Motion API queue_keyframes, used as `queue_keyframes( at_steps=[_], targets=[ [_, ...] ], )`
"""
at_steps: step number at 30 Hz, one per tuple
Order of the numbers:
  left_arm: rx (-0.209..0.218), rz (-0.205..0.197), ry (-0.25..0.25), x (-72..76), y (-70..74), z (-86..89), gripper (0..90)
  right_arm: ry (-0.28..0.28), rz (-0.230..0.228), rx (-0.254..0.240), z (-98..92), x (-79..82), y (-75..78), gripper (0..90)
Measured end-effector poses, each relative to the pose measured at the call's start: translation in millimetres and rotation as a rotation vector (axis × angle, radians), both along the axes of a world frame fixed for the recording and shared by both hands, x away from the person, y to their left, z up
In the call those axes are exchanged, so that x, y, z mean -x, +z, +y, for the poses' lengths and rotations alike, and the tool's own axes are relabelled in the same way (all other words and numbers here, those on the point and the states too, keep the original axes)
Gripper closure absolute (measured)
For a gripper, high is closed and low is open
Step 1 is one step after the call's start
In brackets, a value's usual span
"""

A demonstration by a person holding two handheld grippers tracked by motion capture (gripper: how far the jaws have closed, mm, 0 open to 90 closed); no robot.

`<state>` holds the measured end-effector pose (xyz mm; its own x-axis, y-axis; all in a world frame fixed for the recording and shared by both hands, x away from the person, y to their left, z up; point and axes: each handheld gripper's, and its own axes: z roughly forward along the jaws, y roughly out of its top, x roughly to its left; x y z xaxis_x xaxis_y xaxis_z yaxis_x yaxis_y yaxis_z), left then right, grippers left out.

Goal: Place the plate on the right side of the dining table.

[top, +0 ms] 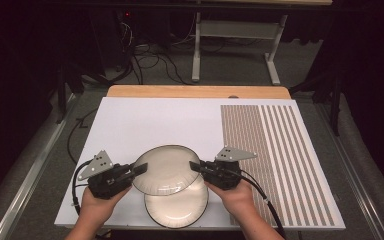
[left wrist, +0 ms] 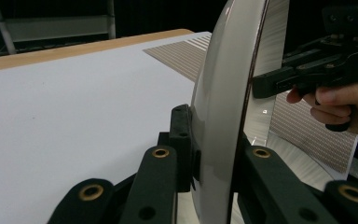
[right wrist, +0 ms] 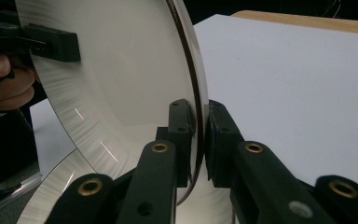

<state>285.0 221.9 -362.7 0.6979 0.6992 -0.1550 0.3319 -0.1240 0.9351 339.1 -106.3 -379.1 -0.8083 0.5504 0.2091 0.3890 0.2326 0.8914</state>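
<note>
High view: white surface (top: pixel 145 120) in a dark room; both tools, left tool (top: pixel 139 170) and right tool (top: pixel 196 166), clamp the empty upper plate (top: pixel 165 170) above the lower plate (top: pixel 177 210).

Glossy, smooth glazed plates (top: pixel 166 170), matt black plastic jaws, matt white paper sheet (top: pixel 145 125), wooden table edge (top: pixel 198 91)

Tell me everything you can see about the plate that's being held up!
The upper plate is round, pale and glossy with a thin dark rim, and looks like glazed ceramic. It is lifted above a second plate of the same kind, which lies on the white board. The left gripper pinches its left rim and the right gripper its right rim. Nothing lies on it.
</note>
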Motion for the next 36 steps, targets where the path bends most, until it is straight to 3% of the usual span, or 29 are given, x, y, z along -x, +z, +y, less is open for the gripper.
queue_keyframes(
  at_steps=[8,11,19,29,36],
  targets=[
    [0.039,0.022,-0.017,-9.1,12.3,-26.8,79.9,-0.036,-0.030,-0.006,-28.0,2.2,17.8,84.7],
    [0.034,0.023,-0.031,-14.1,16.7,-39.1,79.8,-0.056,-0.041,-0.008,-39.9,3.2,23.0,84.7],
    [0.001,0.039,-0.087,-33.0,27.8,-80.4,79.7,-0.120,-0.064,-0.007,-79.3,5.0,30.5,84.7],
    [-0.048,0.057,-0.146,-52.1,31.2,-131.9,79.6,-0.202,-0.079,0.003,-133.5,7.9,32.9,84.6],
    [-0.075,0.060,-0.173,-61.5,31.4,-162.4,79.4,-0.247,-0.091,0.010,-159.7,10.9,34.0,84.6]
  ],
)
